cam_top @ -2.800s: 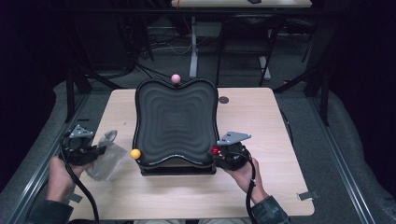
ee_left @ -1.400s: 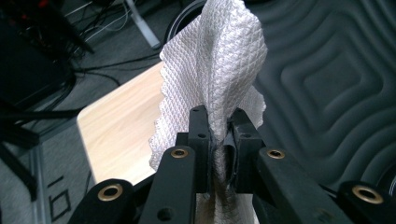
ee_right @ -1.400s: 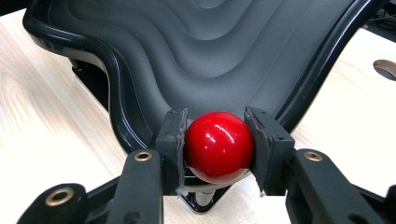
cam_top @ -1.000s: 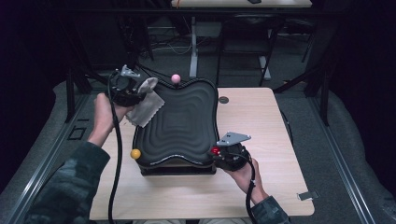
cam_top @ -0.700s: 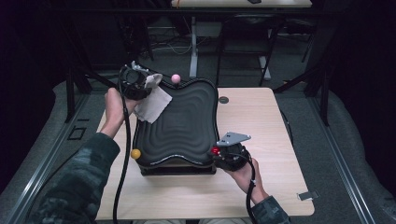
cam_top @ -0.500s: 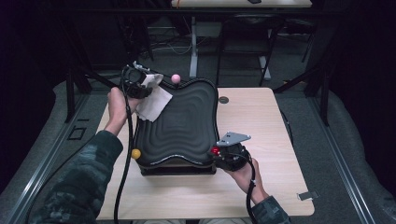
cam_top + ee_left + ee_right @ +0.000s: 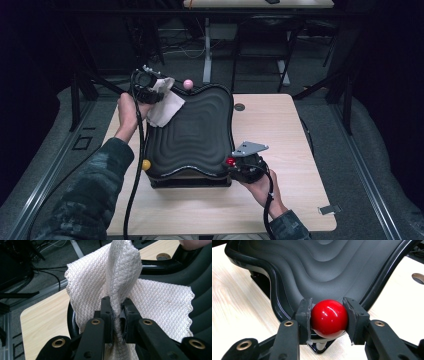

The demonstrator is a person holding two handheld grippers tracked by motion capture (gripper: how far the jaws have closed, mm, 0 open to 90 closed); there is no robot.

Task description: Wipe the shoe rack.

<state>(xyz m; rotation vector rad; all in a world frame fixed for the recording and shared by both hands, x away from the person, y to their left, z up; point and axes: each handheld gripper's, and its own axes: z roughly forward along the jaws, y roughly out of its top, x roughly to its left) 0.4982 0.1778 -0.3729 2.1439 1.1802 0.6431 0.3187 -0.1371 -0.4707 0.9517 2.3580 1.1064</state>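
Table (image 7: 280,130) lit from above, surroundings dark; glare on red ball (image 7: 329,318).

Left gripper (image 7: 150,92) extended far, fingers clamped; right gripper (image 7: 239,167) near, gripping.

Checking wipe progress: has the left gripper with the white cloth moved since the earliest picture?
Yes. The left gripper with the white waffle-weave cloth went from the table's near left to the black wavy tray's far-left corner, beside the pink ball.
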